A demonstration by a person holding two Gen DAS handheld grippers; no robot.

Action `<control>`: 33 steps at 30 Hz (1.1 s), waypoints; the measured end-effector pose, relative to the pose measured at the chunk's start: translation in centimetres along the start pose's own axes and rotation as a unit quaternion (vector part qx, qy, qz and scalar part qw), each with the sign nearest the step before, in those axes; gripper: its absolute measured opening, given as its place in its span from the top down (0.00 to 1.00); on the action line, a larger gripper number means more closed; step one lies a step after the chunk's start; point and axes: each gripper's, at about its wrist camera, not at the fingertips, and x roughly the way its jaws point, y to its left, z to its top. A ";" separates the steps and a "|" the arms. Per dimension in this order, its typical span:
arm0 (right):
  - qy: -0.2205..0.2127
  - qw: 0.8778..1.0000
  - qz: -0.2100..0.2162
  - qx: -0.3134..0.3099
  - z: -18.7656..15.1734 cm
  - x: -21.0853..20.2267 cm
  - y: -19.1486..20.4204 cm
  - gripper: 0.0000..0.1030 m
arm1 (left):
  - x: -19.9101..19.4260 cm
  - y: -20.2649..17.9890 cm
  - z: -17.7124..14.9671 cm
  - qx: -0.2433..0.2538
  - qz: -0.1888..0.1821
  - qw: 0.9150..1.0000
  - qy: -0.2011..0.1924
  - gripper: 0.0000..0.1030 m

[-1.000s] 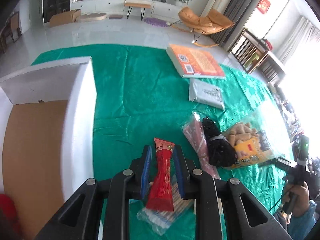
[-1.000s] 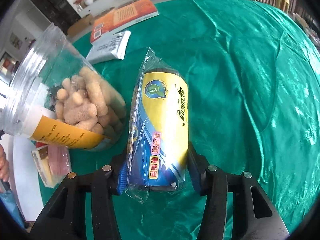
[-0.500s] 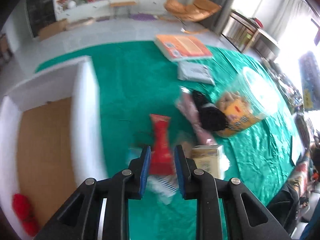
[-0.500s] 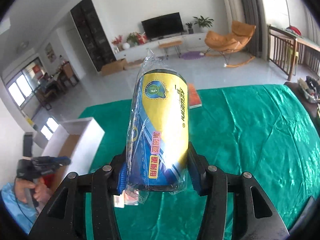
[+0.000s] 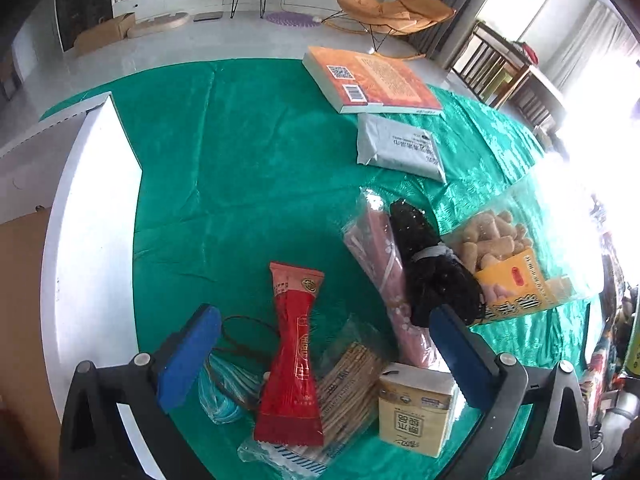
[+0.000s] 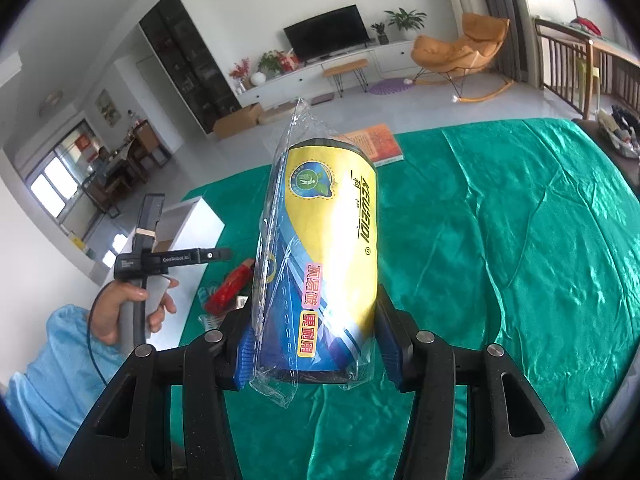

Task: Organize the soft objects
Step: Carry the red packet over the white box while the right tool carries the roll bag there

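Note:
My left gripper (image 5: 320, 354) is open wide above a pile on the green cloth: a red snack pouch (image 5: 294, 356), a bag of sticks (image 5: 348, 388), a tissue pack (image 5: 414, 408), a pink bundle (image 5: 380, 264), a black mesh roll (image 5: 432, 272) and a clear bag of puffs (image 5: 508, 264). The pouch lies between the blue pads, untouched. My right gripper (image 6: 318, 344) is shut on a yellow and blue plastic-wrapped roll (image 6: 324, 256), held high above the table. The left gripper also shows in the right wrist view (image 6: 160, 256).
A white open box (image 5: 88, 240) with a brown floor stands at the left; it also shows in the right wrist view (image 6: 188, 224). An orange book (image 5: 372, 80) and a grey mailer (image 5: 400, 148) lie at the far side. The green cloth (image 6: 520, 240) spreads to the right.
My left gripper has opened wide and let go of the red pouch, which lies on the pile. My right gripper has lifted the roll off the table and holds it high.

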 end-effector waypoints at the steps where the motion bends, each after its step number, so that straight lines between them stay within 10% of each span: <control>1: 0.001 1.000 0.005 0.004 0.0 0.1 -0.1 0.48 | 0.4 0.0 0.1 0.005 0.012 1.000 0.005 0.00; 19: -0.011 1.000 0.013 0.009 -0.7 -0.7 0.1 0.48 | 8.8 1.0 1.4 0.036 0.109 0.979 0.168 0.03; 21: -0.013 1.000 0.014 0.007 -0.8 -0.8 0.3 0.48 | 8.0 0.3 1.8 0.044 0.104 0.983 0.145 0.29; 22: -0.014 1.000 0.015 0.007 -0.8 -0.8 0.3 0.48 | 7.4 -0.1 1.9 0.051 0.100 0.985 0.133 0.68; 23: -0.014 1.000 0.015 0.006 -0.9 -0.8 0.4 0.48 | 6.8 -0.4 2.0 0.053 0.091 0.987 0.124 0.75; 33: 0.011 0.998 0.032 -0.045 -0.6 1.3 5.6 0.48 | -9.7 4.3 -3.2 -0.017 -0.035 0.999 -0.037 0.75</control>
